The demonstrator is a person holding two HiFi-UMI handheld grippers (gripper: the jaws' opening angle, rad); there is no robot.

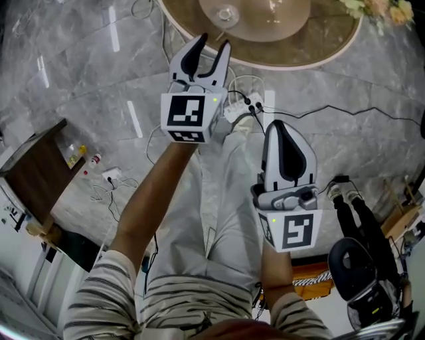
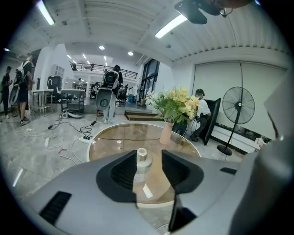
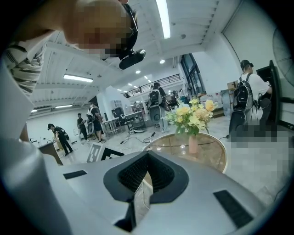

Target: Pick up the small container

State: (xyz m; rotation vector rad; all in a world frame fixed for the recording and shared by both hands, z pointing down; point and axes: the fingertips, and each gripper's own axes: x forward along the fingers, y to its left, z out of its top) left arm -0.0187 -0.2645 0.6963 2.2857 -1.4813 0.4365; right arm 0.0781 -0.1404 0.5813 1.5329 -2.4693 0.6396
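The small container (image 1: 226, 13) is a clear bottle with a narrow neck, standing upright on the round glass table (image 1: 312, 50). In the left gripper view the container (image 2: 142, 166) shows in the gap between the jaws, which stand apart and do not touch it. My left gripper (image 1: 212, 41) is open and held out at the table's near edge, a little short of the container. My right gripper (image 1: 279, 127) hangs lower and nearer my body over the floor, shut with nothing in it. In its own view, the right gripper (image 3: 147, 156) has its tips meeting.
A pink vase of flowers (image 2: 166, 131) stands on the far side of the table. A power strip with cables (image 1: 242, 106) lies on the marble floor below the left gripper. A dark wooden table (image 1: 33, 172) is at left. A standing fan (image 2: 238, 106) and several people are farther off.
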